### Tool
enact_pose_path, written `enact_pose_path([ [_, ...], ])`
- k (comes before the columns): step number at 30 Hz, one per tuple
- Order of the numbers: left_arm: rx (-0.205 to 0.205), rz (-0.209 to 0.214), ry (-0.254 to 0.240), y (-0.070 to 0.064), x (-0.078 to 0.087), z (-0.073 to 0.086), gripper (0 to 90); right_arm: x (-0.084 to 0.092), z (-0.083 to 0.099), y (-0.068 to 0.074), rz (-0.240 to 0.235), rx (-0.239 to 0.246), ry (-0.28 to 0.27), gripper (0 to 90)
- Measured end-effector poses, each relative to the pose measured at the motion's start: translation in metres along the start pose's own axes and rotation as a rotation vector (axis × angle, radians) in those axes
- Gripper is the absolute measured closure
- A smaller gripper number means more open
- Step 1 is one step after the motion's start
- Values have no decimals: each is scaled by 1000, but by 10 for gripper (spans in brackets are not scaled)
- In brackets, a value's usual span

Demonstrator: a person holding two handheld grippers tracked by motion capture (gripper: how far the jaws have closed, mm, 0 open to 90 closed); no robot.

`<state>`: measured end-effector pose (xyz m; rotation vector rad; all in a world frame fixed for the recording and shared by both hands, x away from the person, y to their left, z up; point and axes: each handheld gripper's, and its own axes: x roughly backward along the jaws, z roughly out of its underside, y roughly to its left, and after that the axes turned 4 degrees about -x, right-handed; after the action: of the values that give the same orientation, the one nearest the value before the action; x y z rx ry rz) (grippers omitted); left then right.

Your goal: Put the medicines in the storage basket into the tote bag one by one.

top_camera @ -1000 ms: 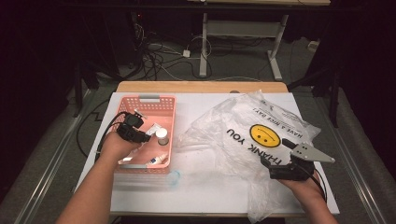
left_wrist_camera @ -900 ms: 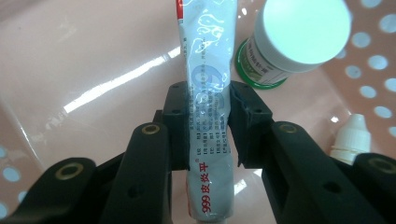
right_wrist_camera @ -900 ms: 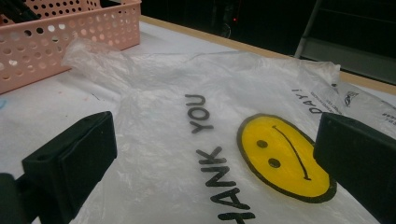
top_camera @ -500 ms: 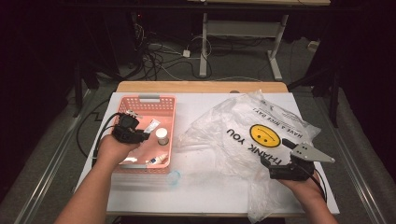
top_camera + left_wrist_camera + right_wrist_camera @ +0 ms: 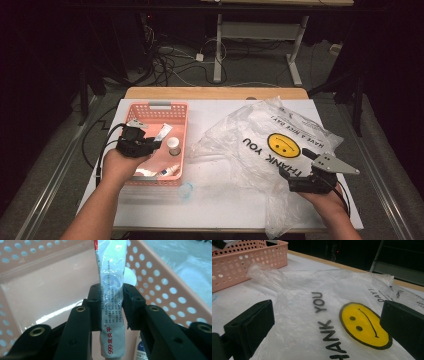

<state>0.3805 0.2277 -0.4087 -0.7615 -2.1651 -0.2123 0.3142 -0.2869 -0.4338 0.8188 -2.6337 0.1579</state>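
Note:
My left gripper [image 5: 151, 143] hovers over the pink perforated basket [image 5: 160, 106], shut on a white ointment tube [image 5: 163, 132]. In the left gripper view both pads pinch the tube [image 5: 111, 272] at its middle, just above the basket floor [image 5: 45, 297], and its crimped end points back towards the camera. My right gripper [image 5: 295, 163] stands open at the near right, low over a clear plastic bag [image 5: 260, 145] printed with a yellow smiley and "THANK YOU". The right gripper view has the bag [image 5: 307, 290] lying flat between the wide jaws, untouched.
The basket also holds a small white-capped bottle [image 5: 173, 145] and two more tubes [image 5: 170, 171] near its front wall. A faint blue ring [image 5: 185, 190] marks the white table cover in front of it. Beyond the table's wooden far edge [image 5: 215, 93] lie cables and desk legs.
My left hand has drifted a little to the left and risen, carrying the tube off the basket floor. The right hand and the bag have not moved.

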Motion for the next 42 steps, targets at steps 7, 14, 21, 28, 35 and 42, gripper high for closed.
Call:
enact_pose_path([
  [7,-21,9,-69,-14,4,9,683,0,0,1,0,4,2,0],
  [14,-33,28,-118,-23,8,21,683,1,0,3,-8,8,1,0],
  [21,-11,47,-177,-31,11,32,683,1,-1,6,-18,12,-4,0],
  [28,-18,46,-218,-43,8,41,684,2,-3,11,-27,24,-11,0],
  [35,-45,52,-255,-54,11,43,684,2,-5,16,-39,36,-14,0],
  [42,-48,47,-274,-58,12,38,684,2,-6,19,-50,37,-15,0],
])
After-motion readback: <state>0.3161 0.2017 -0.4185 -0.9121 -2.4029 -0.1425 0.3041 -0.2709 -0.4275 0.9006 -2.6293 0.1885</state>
